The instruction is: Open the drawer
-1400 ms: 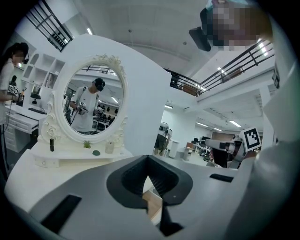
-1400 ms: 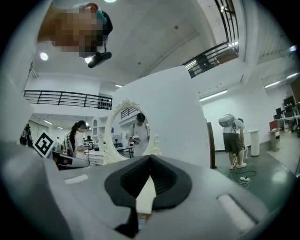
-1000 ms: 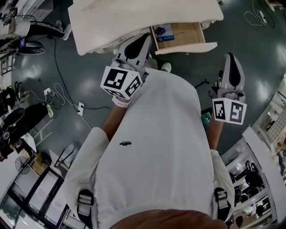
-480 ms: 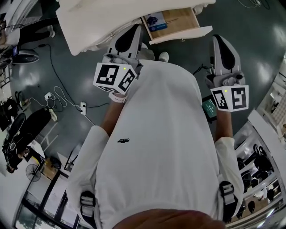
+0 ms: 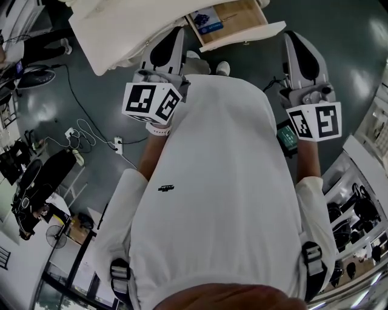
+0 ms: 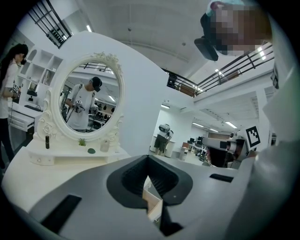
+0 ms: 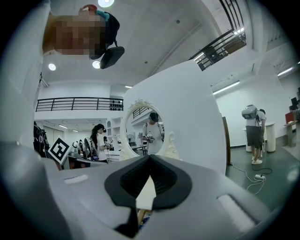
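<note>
The drawer stands pulled well out from under the white counter, with a blue packet lying inside. The left gripper and right gripper hang short of it, jaws pressed together on nothing. The opening looks done — any further pull should take the front panel and run straight along the runners, without twisting.

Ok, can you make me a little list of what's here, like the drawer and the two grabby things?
drawer: open, sticking out of the white table
inside drawer: a blue thing on the wooden bottom
left gripper: shut, holding nothing
right gripper: shut, holding nothing
mirror: oval, standing on the table
</note>
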A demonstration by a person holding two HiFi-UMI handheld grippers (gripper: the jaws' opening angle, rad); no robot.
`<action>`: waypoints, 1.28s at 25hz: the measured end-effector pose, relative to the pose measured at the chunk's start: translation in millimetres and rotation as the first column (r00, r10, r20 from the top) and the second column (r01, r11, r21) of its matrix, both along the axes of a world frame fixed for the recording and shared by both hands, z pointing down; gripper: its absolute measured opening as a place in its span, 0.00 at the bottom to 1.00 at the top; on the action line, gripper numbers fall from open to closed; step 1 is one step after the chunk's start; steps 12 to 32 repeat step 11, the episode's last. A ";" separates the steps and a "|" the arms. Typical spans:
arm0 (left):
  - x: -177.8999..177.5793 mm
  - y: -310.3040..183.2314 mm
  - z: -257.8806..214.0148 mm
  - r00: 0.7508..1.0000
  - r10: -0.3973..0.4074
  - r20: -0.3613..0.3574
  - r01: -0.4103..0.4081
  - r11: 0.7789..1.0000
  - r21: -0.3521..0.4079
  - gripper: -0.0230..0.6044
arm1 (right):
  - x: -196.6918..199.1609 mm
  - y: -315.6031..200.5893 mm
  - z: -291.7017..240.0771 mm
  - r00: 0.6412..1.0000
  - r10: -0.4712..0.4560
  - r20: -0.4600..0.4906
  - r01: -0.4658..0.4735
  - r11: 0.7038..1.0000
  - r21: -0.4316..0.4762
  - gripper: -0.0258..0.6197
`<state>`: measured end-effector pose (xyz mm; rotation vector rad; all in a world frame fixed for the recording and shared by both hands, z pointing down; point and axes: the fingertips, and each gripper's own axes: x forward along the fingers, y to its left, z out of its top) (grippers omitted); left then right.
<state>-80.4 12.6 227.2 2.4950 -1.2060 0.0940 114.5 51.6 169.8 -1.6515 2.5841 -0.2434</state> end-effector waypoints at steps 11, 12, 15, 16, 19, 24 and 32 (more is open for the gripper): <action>-1.0 4.0 2.7 1.000 0.007 -0.002 -0.007 1.000 -0.007 0.05 | -5.8 3.7 7.0 1.000 0.008 0.013 -0.008 1.000 -0.021 0.06; -1.0 4.0 2.7 1.000 0.007 -0.002 -0.007 1.000 -0.007 0.05 | -5.8 3.7 7.0 1.000 0.008 0.013 -0.008 1.000 -0.021 0.06; -1.0 4.0 2.7 1.000 0.007 -0.002 -0.007 1.000 -0.007 0.05 | -5.8 3.7 7.0 1.000 0.008 0.013 -0.008 1.000 -0.021 0.06; -1.0 4.0 2.7 1.000 0.007 -0.002 -0.007 1.000 -0.007 0.05 | -5.8 3.7 7.0 1.000 0.008 0.013 -0.008 1.000 -0.021 0.06; -1.0 4.0 2.7 1.000 0.007 -0.002 -0.007 1.000 -0.007 0.05 | -5.8 3.7 7.0 1.000 0.008 0.013 -0.008 1.000 -0.021 0.06; -1.0 4.0 2.7 1.000 0.007 -0.002 -0.007 1.000 -0.007 0.05 | -5.8 3.7 7.0 1.000 0.008 0.013 -0.008 1.000 -0.021 0.06; -1.0 4.0 2.7 1.000 0.007 -0.002 -0.007 1.000 -0.007 0.05 | -5.8 3.7 7.0 1.000 0.008 0.013 -0.008 1.000 -0.021 0.06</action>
